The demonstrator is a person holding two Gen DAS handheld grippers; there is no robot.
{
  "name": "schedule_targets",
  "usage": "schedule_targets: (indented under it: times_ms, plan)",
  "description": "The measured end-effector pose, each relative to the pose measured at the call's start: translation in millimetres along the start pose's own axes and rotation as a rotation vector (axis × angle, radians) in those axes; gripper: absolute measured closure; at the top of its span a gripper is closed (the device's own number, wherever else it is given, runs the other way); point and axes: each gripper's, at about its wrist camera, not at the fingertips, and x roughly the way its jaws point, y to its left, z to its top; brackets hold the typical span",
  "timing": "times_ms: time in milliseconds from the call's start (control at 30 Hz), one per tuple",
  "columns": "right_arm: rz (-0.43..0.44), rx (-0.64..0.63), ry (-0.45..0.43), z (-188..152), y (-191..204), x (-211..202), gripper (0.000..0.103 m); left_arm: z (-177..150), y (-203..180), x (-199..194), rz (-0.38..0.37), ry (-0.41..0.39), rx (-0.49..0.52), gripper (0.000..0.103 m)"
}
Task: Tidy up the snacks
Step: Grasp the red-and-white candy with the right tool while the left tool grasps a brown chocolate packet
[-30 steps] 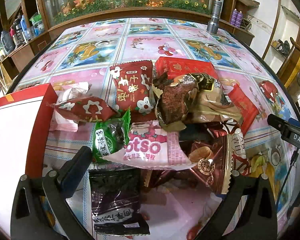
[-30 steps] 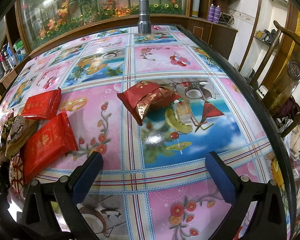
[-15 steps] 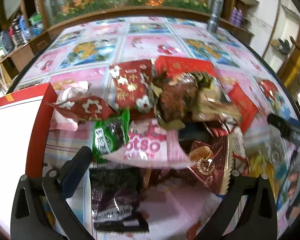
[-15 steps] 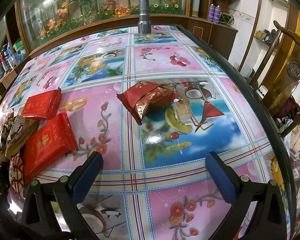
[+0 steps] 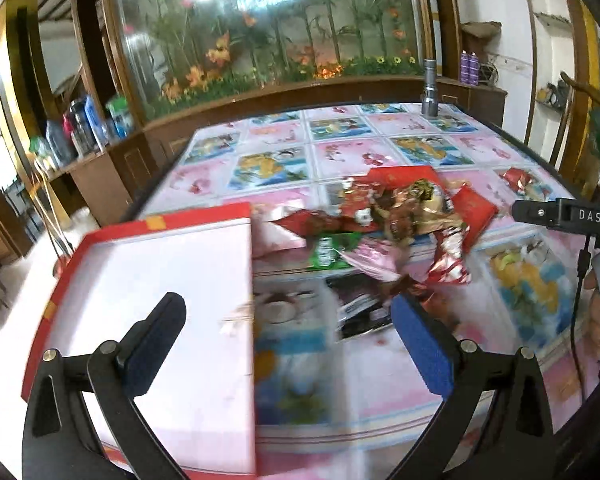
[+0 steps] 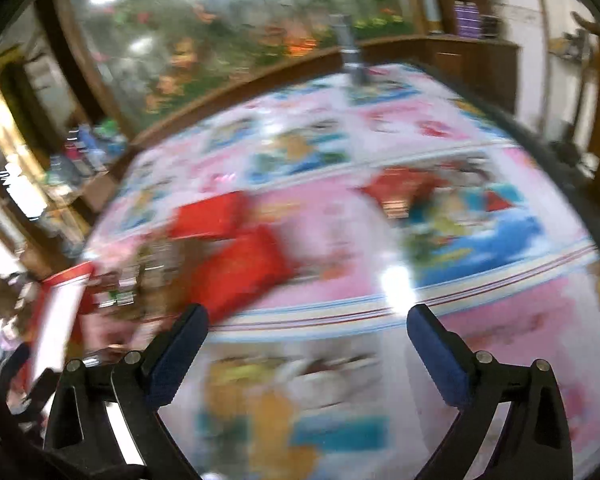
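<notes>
- Left gripper (image 5: 288, 344) is spread wide, holding nothing, raised above the desk (image 5: 380, 380) and angled down; its left finger overhangs the box (image 5: 160, 280).
- Just ahead, right of centre, the snacks (image 5: 380, 224) lie heaped beside the box, likely awaiting sorting into it.
- Right gripper (image 6: 306, 354) is likewise wide apart and empty, hovering over bare desk; the view is blurred.
- Red packets (image 6: 240, 264) lie ahead-left of it; one more (image 6: 400, 192) sits farther ahead.

Red-rimmed white box (image 5: 160, 280); pink-blue pictured tablecloth (image 5: 340, 156); green packet (image 5: 328, 250).
</notes>
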Motion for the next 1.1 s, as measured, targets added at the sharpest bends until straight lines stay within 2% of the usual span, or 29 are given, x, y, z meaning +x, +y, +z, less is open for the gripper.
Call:
schedule_targets:
  times_ms: [100,200,267,300,433,500,533,567,733,833,900,967,1100]
  plan:
    - [0.029,-0.063,0.053,-7.4,44.3,14.3,0.003,-3.3,12.1,4.9,-0.027,0.035,-0.022,0.0]
    - [0.077,-0.044,0.129,-9.9,65.9,33.7,0.009,-9.6,18.8,5.8,-0.036,0.057,-0.044,0.0]
    - [0.072,-0.022,0.156,-10.5,72.9,42.9,0.01,-11.5,16.6,4.7,-0.039,0.061,-0.028,0.0]
    - [0.05,-0.034,0.139,-12.1,77.6,41.5,0.011,-12.7,14.5,3.8,-0.041,0.06,-0.016,0.0]
    - [0.002,-0.076,0.152,-12.8,87.8,52.4,0.031,-14.3,6.7,3.8,-0.038,0.062,0.01,0.0]
    - [-0.054,-0.142,0.149,-14.1,95.0,55.7,0.05,-13.4,4.0,5.0,-0.054,0.072,0.01,0.0]
    - [-0.061,-0.163,0.151,-14.7,97.0,56.6,0.067,-12.5,2.3,5.4,-0.067,0.079,0.008,0.0]
    - [-0.07,-0.183,0.15,-15.1,98.4,57.4,0.073,-11.4,-0.1,5.4,-0.083,0.087,0.004,0.0]
    - [-0.002,-0.189,0.155,-12.9,79.7,50.4,0.078,-5.4,-18.6,8.3,-0.154,0.161,-0.046,0.0]
    - [-0.024,-0.156,0.124,-7.4,52.6,44.7,0.078,-4.4,-40.3,16.2,-0.205,0.237,-0.079,0.0]
    - [-0.038,-0.129,0.098,-3.3,31.9,40.0,0.078,-3.9,-53.4,23.4,-0.204,0.274,-0.093,0.0]
    - [0.004,-0.064,0.093,-0.5,10.3,33.9,0.077,-2.6,-63.9,33.1,-0.199,0.311,-0.114,0.0]
    - [0.018,-0.041,0.091,0.5,1.7,31.1,0.077,3.9,-70.1,55.9,-0.178,0.367,-0.186,0.0]
